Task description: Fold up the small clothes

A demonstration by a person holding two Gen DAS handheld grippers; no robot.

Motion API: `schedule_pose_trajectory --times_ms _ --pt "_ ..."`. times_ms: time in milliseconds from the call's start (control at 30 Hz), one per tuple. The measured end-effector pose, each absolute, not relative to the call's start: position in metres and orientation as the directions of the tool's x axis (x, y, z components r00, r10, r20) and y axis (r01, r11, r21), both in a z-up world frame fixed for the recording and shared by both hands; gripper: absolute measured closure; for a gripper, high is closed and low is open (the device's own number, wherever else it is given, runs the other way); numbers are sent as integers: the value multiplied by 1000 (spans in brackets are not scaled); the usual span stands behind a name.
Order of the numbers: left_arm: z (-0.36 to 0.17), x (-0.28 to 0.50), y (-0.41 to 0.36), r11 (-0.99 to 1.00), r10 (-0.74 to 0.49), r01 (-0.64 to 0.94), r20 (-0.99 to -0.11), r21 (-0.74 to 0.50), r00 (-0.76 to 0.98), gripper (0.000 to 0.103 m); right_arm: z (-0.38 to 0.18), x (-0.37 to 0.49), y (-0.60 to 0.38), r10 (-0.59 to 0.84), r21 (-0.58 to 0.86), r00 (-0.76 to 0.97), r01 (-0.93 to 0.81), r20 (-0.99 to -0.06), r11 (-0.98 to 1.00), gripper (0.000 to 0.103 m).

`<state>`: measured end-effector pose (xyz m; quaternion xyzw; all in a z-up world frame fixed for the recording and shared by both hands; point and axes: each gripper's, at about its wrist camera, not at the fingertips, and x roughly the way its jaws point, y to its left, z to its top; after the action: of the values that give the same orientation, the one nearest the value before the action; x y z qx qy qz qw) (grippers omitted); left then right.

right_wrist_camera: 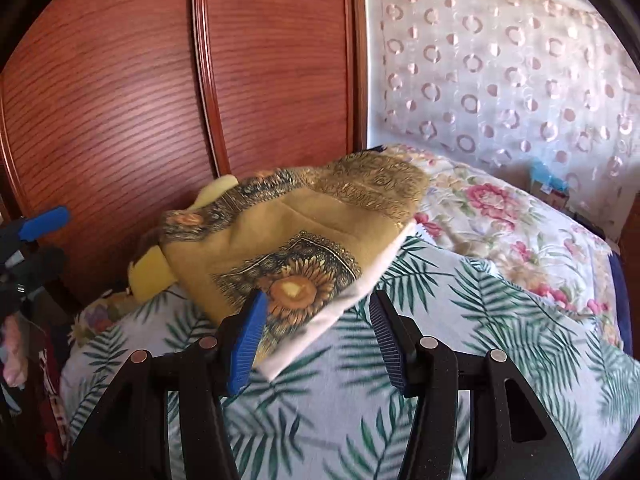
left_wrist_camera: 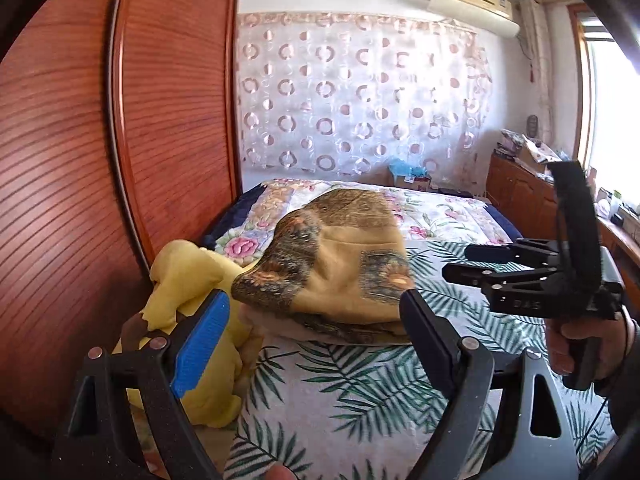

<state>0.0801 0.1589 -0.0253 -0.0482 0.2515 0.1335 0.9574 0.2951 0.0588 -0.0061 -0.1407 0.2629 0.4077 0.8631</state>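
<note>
Lying folded flat, the mustard sunflower-print garment (right_wrist_camera: 296,232) covers a leaf-patterned sheet (right_wrist_camera: 460,320).

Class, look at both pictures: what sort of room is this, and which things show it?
Most likely a home bedroom: a bed with floral and leaf-print covers, wooden wardrobe doors beside it, and a wall air conditioner.

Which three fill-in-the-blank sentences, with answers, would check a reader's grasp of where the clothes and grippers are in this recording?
1. The folded garment with the sunflower print lies on the ____ sheet.
2. Beside the garment, against the wooden wardrobe, sits a ____ plush toy.
3. The left gripper and the right gripper both have their jaws ____, holding nothing.

Missing words: palm-leaf; yellow; open
</note>
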Motion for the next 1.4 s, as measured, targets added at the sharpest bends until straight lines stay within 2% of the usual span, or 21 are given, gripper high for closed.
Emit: schedule_pose_trajectory --times_ms 233,333,400,500,733,967,1400 --pt "-11 72 129 972 203 -236 -476 -11 856 16 12 245 2 633 -4 570 -745 -523 667 43" --pt "-10 70 114 978 178 -210 -474 -13 862 16 17 224 -23 632 12 588 -727 -505 686 35" --pt "-10 70 104 982 166 -191 -472 -5 866 16 20 209 -41 624 14 608 -711 -490 703 26" --pt "-13 69 91 987 127 -156 -474 -22 871 16 22 190 -62 597 17 642 -674 -481 739 19" --pt "-20 71 56 997 39 -69 -502 -41 864 16 20 148 -107 523 21 698 -589 -489 808 19" --pt "-11 67 28 999 0 -26 -511 -44 860 16 31 110 -145 456 13 756 -510 -469 860 19" --pt "39 63 2 999 -41 22 -440 -49 897 16 73 45 -196 350 7 868 -371 -353 929 19"
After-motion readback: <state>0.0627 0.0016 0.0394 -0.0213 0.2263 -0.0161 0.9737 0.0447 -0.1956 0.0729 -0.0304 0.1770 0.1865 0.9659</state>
